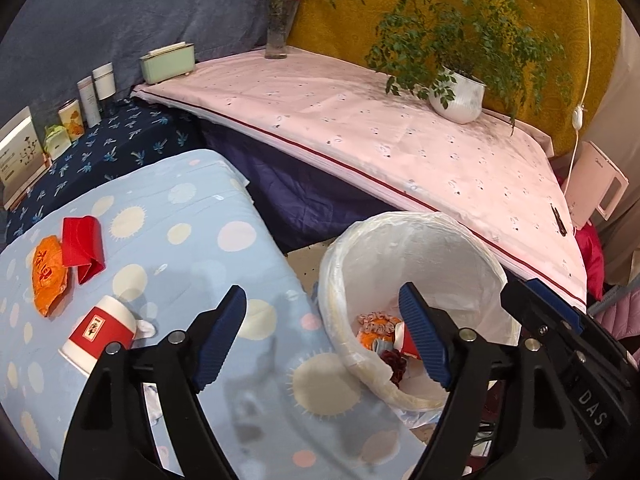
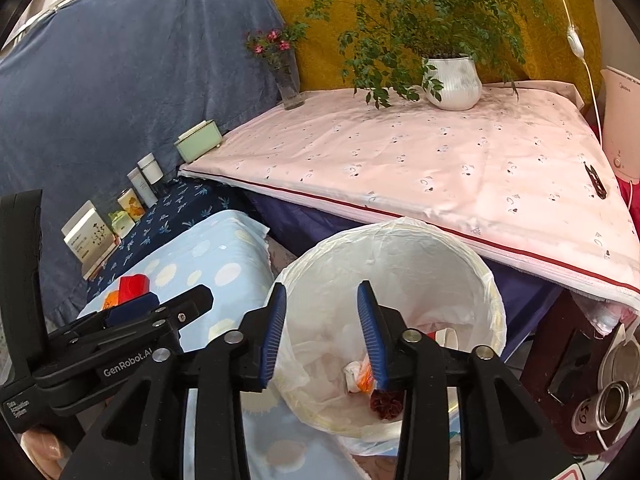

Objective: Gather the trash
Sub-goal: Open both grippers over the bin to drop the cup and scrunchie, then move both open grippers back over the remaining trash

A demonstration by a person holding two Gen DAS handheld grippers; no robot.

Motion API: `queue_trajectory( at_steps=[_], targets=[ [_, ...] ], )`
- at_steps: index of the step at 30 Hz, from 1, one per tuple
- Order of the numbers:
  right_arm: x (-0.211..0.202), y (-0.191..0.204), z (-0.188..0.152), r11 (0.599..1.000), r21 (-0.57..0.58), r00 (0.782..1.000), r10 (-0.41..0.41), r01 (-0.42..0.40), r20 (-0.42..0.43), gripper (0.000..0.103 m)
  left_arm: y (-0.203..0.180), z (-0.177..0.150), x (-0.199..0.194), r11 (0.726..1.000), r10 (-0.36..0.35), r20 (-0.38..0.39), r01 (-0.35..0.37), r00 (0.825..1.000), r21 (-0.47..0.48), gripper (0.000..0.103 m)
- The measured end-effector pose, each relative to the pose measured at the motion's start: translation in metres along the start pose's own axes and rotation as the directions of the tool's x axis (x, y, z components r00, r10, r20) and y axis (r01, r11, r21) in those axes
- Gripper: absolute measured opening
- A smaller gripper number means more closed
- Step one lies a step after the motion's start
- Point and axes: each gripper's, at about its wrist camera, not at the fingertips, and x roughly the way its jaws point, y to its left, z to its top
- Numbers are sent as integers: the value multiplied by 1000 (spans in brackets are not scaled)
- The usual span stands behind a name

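The left gripper (image 2: 132,312) hides most of the orange wrapper (image 2: 110,300); box print (image 1: 20,156) is too small to read.

The left tool (image 1: 324,336) has its jaws apart with nothing between them. Its left finger is above the spotted blue tabletop (image 1: 208,216); its right finger is above the lined trash bin (image 1: 420,248). The bin stands just off the tabletop's right edge and contains mixed waste. Near the tabletop's left edge lie a paper cup (image 1: 100,330) on its side, an orange wrapper (image 1: 48,276) and a red carton (image 1: 82,248). The right tool (image 1: 560,320) enters at the frame's right.
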Motion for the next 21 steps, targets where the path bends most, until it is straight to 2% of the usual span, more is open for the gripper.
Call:
queue_trajectory(
  at_steps=[2,11,14,19,21],
  targets=[
    [-1,6,-2,1000,-12,1000,0,0,-2,42,6,-2,-4,1000,6,4,-6,1000,-10,75],
    [-9,37,-11,998,-55,1000,23,-24,-9,49,39,-14,-20,997,42,9,-41,999,-66,77],
    [-10,51,-15,996,-78,999,37,-38,-17,49,54,-20,-25,994,62,12,-61,998,-92,85],
    [-7,74,-26,991,-113,997,61,-65,-40,49,77,-30,-34,988,98,15,-96,995,-119,85],
    [-6,83,-30,990,-121,996,72,-78,-50,49,88,-34,-37,984,124,17,-121,992,-131,89]
  ],
)
